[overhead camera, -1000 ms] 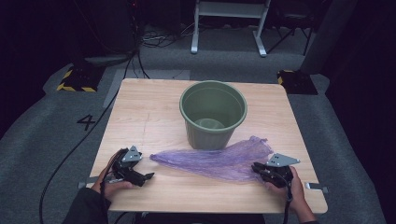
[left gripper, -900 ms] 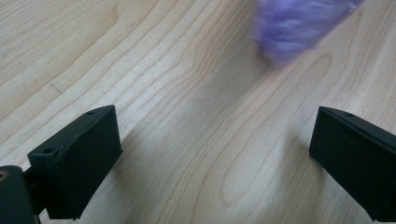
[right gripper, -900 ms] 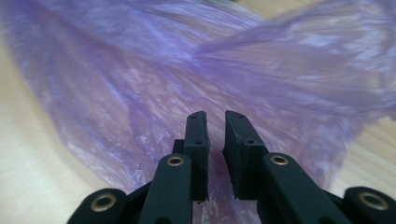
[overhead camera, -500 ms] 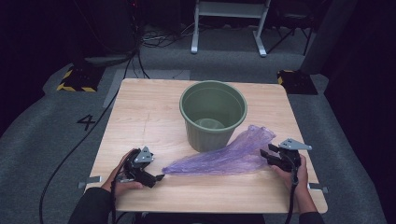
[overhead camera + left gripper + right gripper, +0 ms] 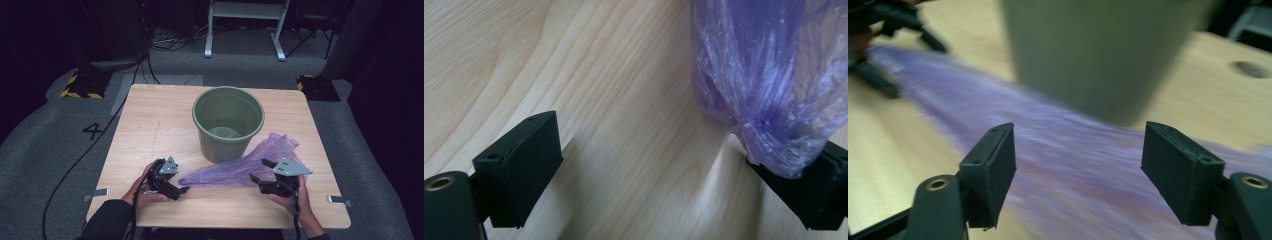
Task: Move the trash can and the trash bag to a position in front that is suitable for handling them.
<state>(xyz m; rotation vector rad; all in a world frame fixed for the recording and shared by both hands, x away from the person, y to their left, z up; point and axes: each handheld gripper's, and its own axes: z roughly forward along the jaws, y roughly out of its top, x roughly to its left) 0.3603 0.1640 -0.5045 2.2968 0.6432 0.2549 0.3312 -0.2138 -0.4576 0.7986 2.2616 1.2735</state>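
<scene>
A crumpled purple plastic bag [image 5: 250, 162] lies slantwise on the wooden table [image 5: 150, 125], in front of an upright green bucket [image 5: 227, 120]. My left gripper [image 5: 179, 186] sits at the bag's near left tip. In the left gripper view its jaws stand wide apart [image 5: 669, 170], and the bag's bunched end [image 5: 769, 90] rests against the right-hand one. My right gripper [image 5: 259, 170] hovers over the bag's right part. Its jaws have just been opening and stand wide [image 5: 1080, 165], above the blurred bag [image 5: 1063, 150], with the bucket's wall [image 5: 1098, 55] close ahead.
The bucket stands mid-table, just behind the bag. Metal brackets [image 5: 97, 194] [image 5: 339, 201] stick out at the table's front corners. Beyond the table are a white metal stand [image 5: 245, 25], floor cables and yellow-black blocks [image 5: 80, 86].
The right gripper has opened, let go of the bag and shifted left over it. The left gripper slid right along the front edge. The bag has bunched up and swung to a slant.
</scene>
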